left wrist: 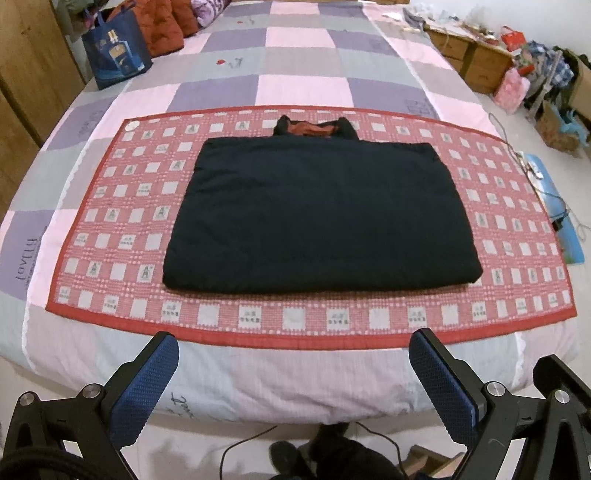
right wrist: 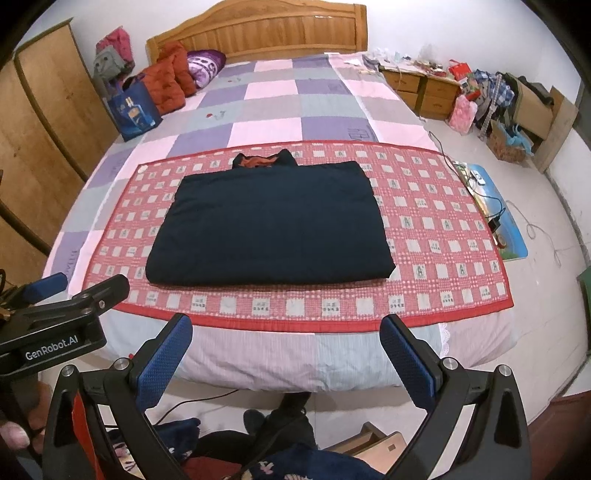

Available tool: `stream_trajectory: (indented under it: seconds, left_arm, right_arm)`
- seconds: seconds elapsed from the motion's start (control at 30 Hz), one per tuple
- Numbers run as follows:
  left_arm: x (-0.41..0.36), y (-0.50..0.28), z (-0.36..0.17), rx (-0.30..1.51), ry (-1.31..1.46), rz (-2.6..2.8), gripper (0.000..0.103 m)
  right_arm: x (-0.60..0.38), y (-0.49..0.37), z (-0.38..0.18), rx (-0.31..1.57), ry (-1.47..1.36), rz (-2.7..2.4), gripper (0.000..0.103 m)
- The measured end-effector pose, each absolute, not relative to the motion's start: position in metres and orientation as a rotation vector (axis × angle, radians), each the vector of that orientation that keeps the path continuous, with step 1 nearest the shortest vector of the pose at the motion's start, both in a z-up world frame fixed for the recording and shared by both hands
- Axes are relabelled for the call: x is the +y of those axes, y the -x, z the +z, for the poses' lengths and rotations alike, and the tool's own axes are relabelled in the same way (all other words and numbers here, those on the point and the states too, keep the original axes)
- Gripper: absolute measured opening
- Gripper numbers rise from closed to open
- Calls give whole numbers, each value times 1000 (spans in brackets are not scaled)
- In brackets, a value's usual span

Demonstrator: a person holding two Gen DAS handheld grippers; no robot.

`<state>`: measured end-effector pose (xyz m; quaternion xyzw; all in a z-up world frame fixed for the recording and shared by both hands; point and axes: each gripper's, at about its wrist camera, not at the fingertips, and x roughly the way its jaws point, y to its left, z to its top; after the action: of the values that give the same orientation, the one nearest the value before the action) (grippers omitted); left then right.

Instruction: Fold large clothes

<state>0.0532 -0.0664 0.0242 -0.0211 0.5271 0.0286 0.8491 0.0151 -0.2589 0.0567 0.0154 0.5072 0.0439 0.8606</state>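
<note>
1. Both claws hang off the foot of the bed, spread wide, with nothing between their blue pads: the left claw [left wrist: 293,341] and the right claw [right wrist: 286,326] each point up the bed towards the headboard.
2. From the right wrist view the left claw [right wrist: 55,284] shows at the left edge, just beside the right one; a hand [right wrist: 18,421] grips its black body, which is marked "GenRobot.AI".
3. A dark navy jacket [left wrist: 317,218] lies folded into a neat, thick rectangle on a red checked mat [left wrist: 110,236]; neither claw touches it.
4. At the jacket's far edge the collar [left wrist: 314,127] sticks out, showing an orange-red lining.
5. That mat is spread across the bed [left wrist: 303,88], over a quilt of pink, purple and grey squares, its near red border close to the claw tips.
6. Far left on the bed stands a blue bag [right wrist: 133,110], beside rust-red cushions [right wrist: 166,81] and a purple pillow [right wrist: 205,64] near the wooden headboard [right wrist: 258,31].
7. To the right, on the floor, sit wooden drawers [right wrist: 421,88] with clutter on top, a pink bag [right wrist: 461,112], cardboard boxes and a blue floor mat [right wrist: 506,225] with cables across it.
8. Below the claws I can see dark clothing and a cable on the floor.
</note>
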Motion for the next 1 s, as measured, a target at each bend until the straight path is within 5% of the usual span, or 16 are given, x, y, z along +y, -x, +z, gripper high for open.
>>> stream_trajectory:
  seconds: [1.0]
  left_arm:
    - [-67,-64,8,1139,44,56,102]
  right_arm:
    - [-263,-17,48,1077,-50,88,102]
